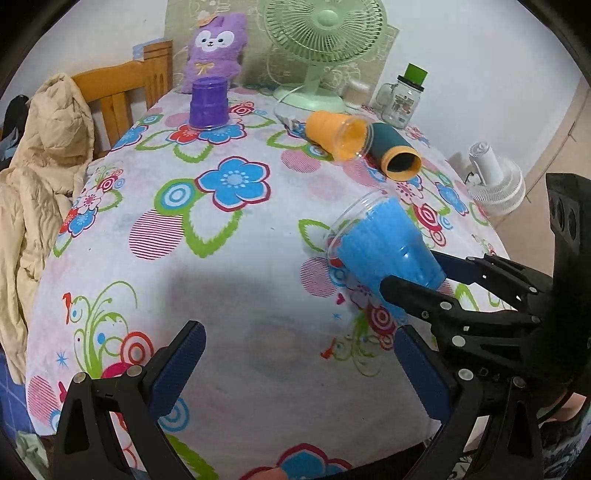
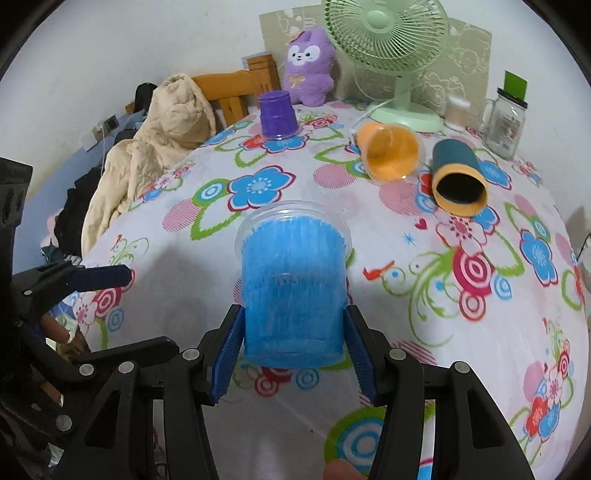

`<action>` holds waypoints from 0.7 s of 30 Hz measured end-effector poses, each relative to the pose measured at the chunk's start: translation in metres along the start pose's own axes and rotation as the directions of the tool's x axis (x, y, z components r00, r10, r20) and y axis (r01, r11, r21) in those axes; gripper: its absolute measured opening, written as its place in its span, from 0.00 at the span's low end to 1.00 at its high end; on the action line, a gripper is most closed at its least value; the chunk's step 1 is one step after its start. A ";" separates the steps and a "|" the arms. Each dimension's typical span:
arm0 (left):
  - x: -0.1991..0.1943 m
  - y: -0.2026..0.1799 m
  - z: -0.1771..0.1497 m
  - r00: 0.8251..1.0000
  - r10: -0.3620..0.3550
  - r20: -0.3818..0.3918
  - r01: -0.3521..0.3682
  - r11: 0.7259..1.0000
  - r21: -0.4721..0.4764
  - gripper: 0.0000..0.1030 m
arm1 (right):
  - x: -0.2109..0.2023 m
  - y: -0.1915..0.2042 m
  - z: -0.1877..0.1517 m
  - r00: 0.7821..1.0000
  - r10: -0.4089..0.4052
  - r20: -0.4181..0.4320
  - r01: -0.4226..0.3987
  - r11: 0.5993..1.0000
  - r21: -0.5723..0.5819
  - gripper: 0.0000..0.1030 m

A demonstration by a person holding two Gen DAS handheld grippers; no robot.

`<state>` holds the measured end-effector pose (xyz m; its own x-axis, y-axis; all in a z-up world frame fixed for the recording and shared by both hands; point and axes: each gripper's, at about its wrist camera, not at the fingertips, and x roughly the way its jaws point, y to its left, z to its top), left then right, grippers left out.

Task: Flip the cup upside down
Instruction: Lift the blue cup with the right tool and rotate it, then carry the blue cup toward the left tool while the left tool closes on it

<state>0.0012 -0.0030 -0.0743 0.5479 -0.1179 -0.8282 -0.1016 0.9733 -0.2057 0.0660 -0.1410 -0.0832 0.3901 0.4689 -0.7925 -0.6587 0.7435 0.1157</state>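
A flowered cloth point(image 1: 229, 236) covers the surface, which stands against a plain white wall point(image 1: 92, 33). A wooden chair point(image 1: 122, 88) at its left edge carries a beige jacket point(image 1: 40, 147). Light is soft and even.

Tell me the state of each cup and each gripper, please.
Blue cup: held sideways, rim away from the right gripper.
Purple cup: upside down.
Orange cup: lying on its side.
Teal cup: lying on its side.
Right gripper: shut on blue cup.
Left gripper: open, empty.

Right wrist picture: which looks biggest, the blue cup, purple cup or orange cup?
Blue cup looks largest, but it is nearest the camera, in the right claw.
Orange cup, lying down.
Purple cup, farthest away; real sizes are unsure.
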 end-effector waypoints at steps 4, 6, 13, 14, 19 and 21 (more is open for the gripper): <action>0.000 -0.007 -0.003 1.000 0.001 -0.004 -0.001 1.000 0.007 1.00 | -0.005 -0.006 -0.003 1.000 -0.015 -0.008 0.015 1.000 0.017 0.65; -0.001 -0.010 -0.004 1.000 -0.003 -0.003 0.003 1.000 0.008 1.00 | -0.011 -0.013 -0.007 1.000 0.004 0.005 -0.005 0.999 0.047 0.75; -0.002 -0.020 -0.005 1.000 -0.002 0.002 0.002 1.000 0.014 1.00 | -0.030 -0.031 -0.013 0.999 0.034 0.033 -0.037 0.994 0.104 0.77; -0.002 -0.023 -0.004 1.000 -0.002 0.004 0.002 1.000 0.015 1.00 | -0.032 -0.034 -0.014 0.999 0.034 0.035 -0.037 0.993 0.109 0.77; -0.001 -0.032 -0.003 1.000 -0.008 0.001 0.008 1.000 0.019 1.00 | -0.040 -0.047 -0.023 0.999 0.024 0.041 -0.029 0.991 0.129 0.77; 0.000 -0.037 -0.002 1.000 -0.006 0.000 0.006 1.000 0.023 1.00 | -0.042 -0.054 -0.027 0.999 0.022 0.046 -0.028 0.990 0.137 0.77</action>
<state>0.0035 -0.0390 -0.0679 0.5483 -0.1238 -0.8270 -0.0794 0.9768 -0.1989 0.0671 -0.2138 -0.0721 0.4046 0.5063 -0.7616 -0.5750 0.7884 0.2187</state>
